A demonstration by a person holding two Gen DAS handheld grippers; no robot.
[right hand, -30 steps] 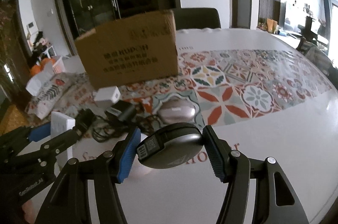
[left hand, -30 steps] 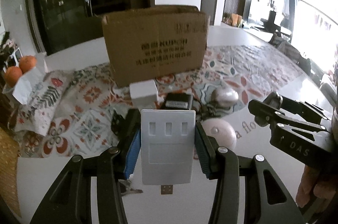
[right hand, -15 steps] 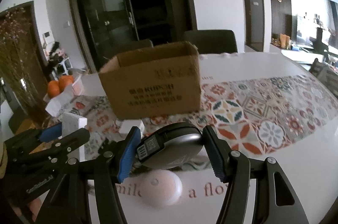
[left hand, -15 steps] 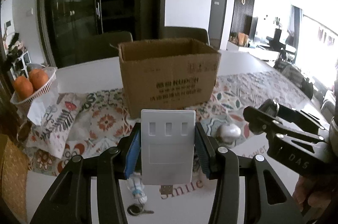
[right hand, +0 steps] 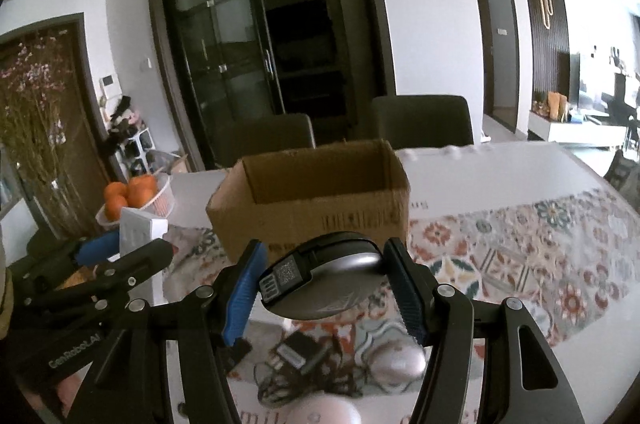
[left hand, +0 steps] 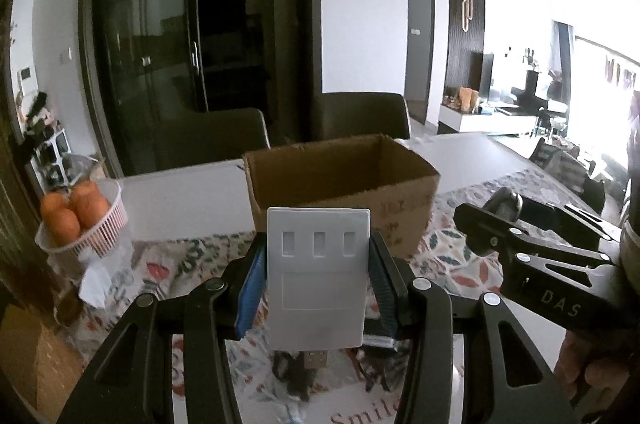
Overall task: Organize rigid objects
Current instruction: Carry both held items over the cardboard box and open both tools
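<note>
My left gripper (left hand: pixel 316 284) is shut on a flat white USB hub (left hand: pixel 318 276), its plug hanging below the pads. My right gripper (right hand: pixel 326 284) is shut on a grey computer mouse (right hand: pixel 324 282), underside label facing me. Both are held in the air in front of an open cardboard box (left hand: pixel 344 188), also seen in the right wrist view (right hand: pixel 316 196). The right gripper (left hand: pixel 532 256) shows at the right of the left wrist view, and the left gripper (right hand: pixel 100 264) with the white hub (right hand: pixel 138 230) shows at the left of the right wrist view.
On the patterned runner (right hand: pixel 520 256) below lie a black adapter with cables (right hand: pixel 300 356), a pinkish mouse (right hand: pixel 396 360) and a pale round object (right hand: pixel 324 412). A white basket of oranges (left hand: pixel 80 220) stands at the left. Two dark chairs (left hand: pixel 364 116) stand behind the table.
Both grippers have risen with their objects still held. The box now sits lower in view with its open top showing, and the clutter on the runner has dropped toward the bottom edge.
</note>
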